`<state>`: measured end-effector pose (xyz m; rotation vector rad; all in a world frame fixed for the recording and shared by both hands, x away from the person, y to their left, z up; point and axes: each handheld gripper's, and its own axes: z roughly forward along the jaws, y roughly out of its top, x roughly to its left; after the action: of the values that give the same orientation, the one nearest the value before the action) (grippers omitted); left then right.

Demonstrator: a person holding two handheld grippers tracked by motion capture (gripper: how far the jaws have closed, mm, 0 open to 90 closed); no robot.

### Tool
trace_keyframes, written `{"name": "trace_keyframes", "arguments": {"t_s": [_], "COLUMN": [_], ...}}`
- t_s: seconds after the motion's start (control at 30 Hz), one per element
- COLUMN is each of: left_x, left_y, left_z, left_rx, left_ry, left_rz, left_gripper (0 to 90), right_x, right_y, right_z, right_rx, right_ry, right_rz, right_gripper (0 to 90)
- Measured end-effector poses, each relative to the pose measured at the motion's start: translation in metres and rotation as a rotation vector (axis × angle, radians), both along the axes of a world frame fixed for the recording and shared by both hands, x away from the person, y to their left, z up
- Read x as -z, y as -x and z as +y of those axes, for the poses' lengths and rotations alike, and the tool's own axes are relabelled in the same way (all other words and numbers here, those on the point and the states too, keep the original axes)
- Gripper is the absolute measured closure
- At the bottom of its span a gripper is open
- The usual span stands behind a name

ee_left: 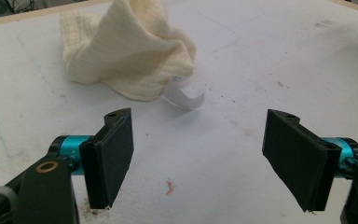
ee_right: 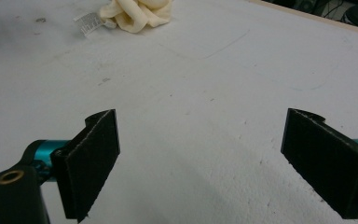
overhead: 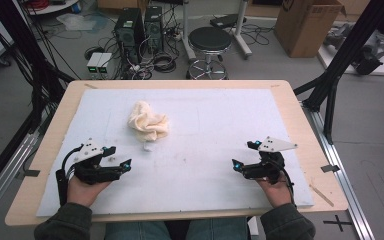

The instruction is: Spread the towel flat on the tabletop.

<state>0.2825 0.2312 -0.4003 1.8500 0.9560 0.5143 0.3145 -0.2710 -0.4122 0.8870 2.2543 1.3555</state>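
A crumpled cream cloth (overhead: 148, 121) lies on the white mat (overhead: 205, 130), left of centre and toward the far side. A small white tag (ee_left: 185, 98) sticks out from under the cloth (ee_left: 126, 51). My left gripper (overhead: 118, 157) rests near the front left of the mat, open, with nothing between its jaws, a short way in front of the cloth. My right gripper (overhead: 245, 155) rests at the front right, open and empty. The cloth (ee_right: 137, 14) lies far off at the top left of the right gripper view, tag (ee_right: 89, 22) beside it.
The mat covers a wooden table (overhead: 300, 120). Beyond the table stand a black stool (overhead: 209, 42), computer towers (overhead: 139, 27), tangled cables and a cardboard box (overhead: 307, 25). Black frame legs (overhead: 337, 65) flank the table's sides.
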Motion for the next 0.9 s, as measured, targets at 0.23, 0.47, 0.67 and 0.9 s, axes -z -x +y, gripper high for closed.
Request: {"name": "trace_keyframes", "arguments": {"t_s": [0.23, 0.47, 0.67, 0.9], "left_x": [-0.010, -0.024, -0.034, -0.035], "left_y": [-0.016, -0.052, -0.080, -0.108], "left_z": [-0.003, -0.016, -0.026, -0.038], "left_rx": [-0.007, 0.002, -0.016, -0.050], "left_ry": [-0.010, -0.004, -0.033, -0.034], "left_rz": [-0.005, 0.023, 0.049, 0.064], "left_gripper": [25.5, 29.2, 28.8, 30.0], "right_x": [0.000, -0.001, -0.001, 0.000], "right_y": [0.000, -0.002, -0.002, -0.003], "right_z": [0.000, 0.001, 0.002, 0.004], "right_rx": [0.004, 0.004, 0.002, -0.017], "right_ry": [-0.007, -0.005, 0.000, 0.006], "right_rz": [0.000, -0.006, -0.011, -0.009], "right_gripper": [10.7, 10.7, 10.7, 10.7]}}
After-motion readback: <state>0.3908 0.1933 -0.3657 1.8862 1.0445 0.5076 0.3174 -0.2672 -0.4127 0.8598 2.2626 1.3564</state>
